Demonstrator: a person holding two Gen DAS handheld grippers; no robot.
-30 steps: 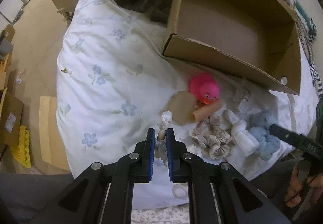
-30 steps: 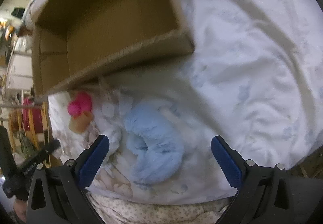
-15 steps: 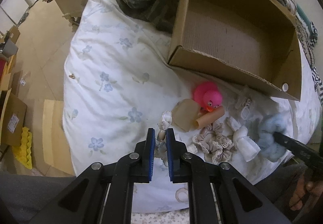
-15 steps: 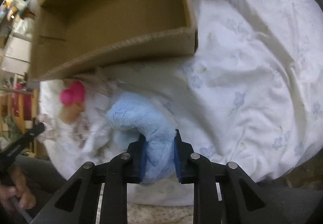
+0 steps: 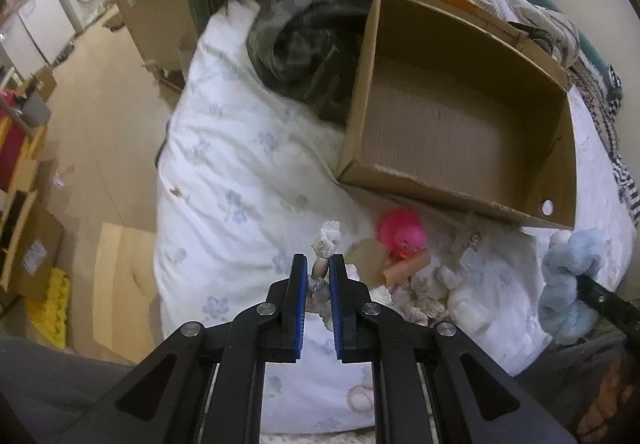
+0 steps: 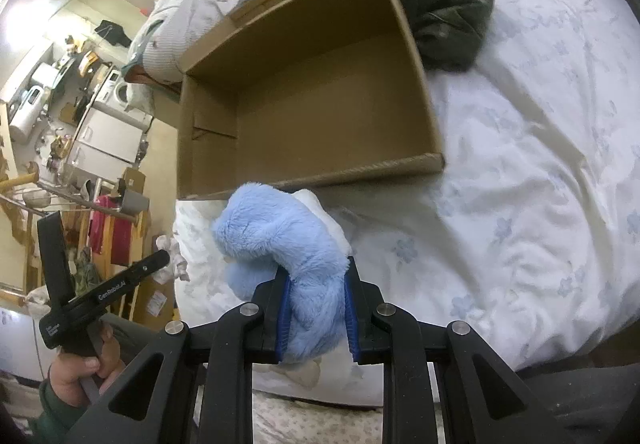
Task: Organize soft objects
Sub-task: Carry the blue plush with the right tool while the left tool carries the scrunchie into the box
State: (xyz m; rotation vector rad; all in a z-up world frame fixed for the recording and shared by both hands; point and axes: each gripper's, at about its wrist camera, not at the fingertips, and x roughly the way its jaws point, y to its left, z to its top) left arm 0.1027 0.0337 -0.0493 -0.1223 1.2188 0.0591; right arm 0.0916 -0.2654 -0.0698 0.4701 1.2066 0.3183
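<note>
My left gripper [image 5: 319, 264] is shut on a small white and grey lace-trimmed cloth piece [image 5: 325, 249], held above the bed. My right gripper [image 6: 314, 275] is shut on a fluffy light blue plush toy [image 6: 288, 240], lifted above the bed in front of the open, empty cardboard box [image 6: 308, 100]. The plush also shows in the left wrist view [image 5: 566, 284], and the box too [image 5: 460, 132]. A pink rubber duck [image 5: 400, 234], a cardboard tube [image 5: 404, 270] and beige lace cloths [image 5: 420, 304] lie on the bed near the box's front wall.
A dark green garment [image 5: 304, 44] is heaped left of the box and also shows in the right wrist view [image 6: 444, 8]. The white floral duvet [image 6: 540, 164] covers the bed. Floor with boxes and appliances [image 5: 48, 124] lies beyond the bed's left edge.
My right gripper has closed on the blue plush and lifted it off the bed toward the box. My left gripper has risen with the lace cloth piece still in it.
</note>
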